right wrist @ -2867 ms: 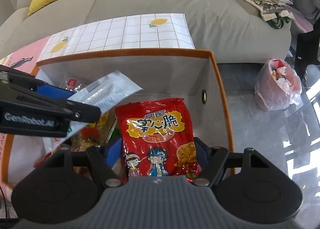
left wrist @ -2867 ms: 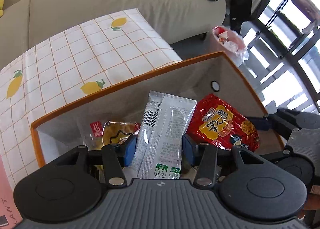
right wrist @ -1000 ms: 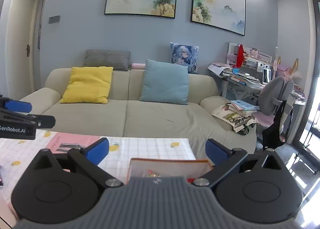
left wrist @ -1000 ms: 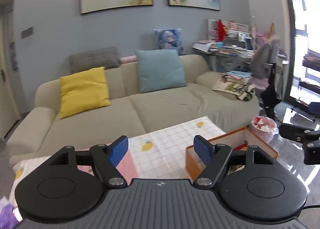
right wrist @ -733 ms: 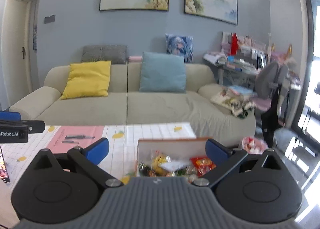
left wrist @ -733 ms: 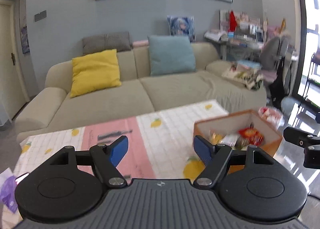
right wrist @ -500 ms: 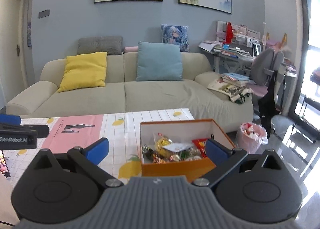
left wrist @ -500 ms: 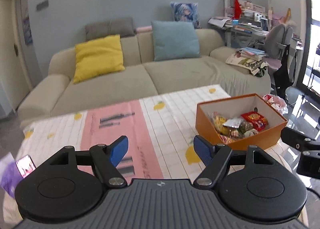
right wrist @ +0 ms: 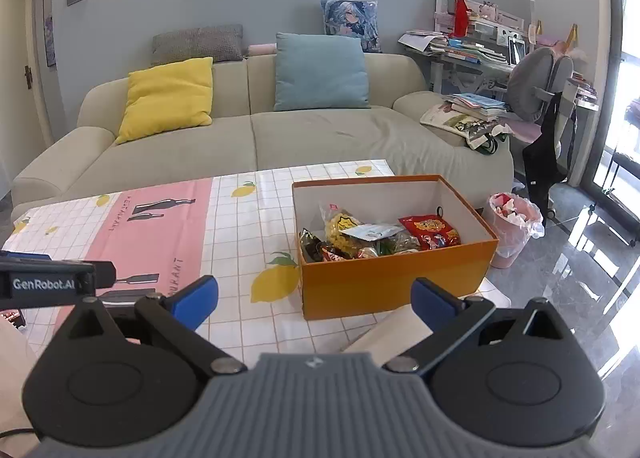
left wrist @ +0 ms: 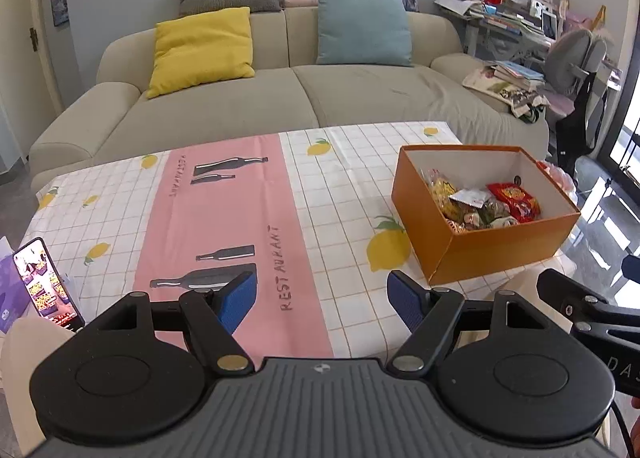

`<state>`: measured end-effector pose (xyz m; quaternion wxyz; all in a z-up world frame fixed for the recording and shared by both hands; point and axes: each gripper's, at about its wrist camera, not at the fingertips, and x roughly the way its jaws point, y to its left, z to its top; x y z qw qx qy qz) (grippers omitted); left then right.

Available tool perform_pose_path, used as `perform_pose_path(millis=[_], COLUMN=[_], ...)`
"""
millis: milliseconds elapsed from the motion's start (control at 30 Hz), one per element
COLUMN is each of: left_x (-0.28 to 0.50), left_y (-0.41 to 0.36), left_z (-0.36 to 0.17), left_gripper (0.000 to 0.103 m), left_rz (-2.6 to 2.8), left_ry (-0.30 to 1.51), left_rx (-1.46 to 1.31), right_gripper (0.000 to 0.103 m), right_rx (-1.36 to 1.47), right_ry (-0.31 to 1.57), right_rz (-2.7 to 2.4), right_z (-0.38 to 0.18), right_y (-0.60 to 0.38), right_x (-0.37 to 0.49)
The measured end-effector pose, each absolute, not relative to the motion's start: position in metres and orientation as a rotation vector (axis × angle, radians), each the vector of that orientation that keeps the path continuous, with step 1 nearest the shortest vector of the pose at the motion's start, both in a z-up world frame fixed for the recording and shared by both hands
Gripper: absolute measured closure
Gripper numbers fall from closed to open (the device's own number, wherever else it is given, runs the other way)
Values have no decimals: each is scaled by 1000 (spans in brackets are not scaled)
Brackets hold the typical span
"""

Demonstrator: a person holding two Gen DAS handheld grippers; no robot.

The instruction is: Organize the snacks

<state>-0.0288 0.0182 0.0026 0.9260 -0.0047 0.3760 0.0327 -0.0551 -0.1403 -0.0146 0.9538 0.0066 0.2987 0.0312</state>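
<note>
Snacks [right wrist: 378, 236] lie piled in the orange box [right wrist: 396, 282] on the counter's [left wrist: 320, 186] right side; none remain outside it, so sorting looks done. Left gripper [left wrist: 320, 298] and right gripper [right wrist: 314, 296] hover empty, jaws spread.

One orange box [right wrist: 394, 282], two tongs, one phone [left wrist: 44, 282], one red packet [right wrist: 432, 232]
</note>
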Motion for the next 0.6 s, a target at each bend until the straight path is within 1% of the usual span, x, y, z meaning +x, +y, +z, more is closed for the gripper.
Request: perform_pose_path(millis=[600], left_x=[-28], left_y=[20], left_z=[5], left_gripper=[16], left_rz=[68], left_ry=[779], left_rx=[-4], right_gripper=[3], right_rx=[21], right_ry=[613], right_rz=[63], right_z=[-15], right_y=[-142], right_x=[-54])
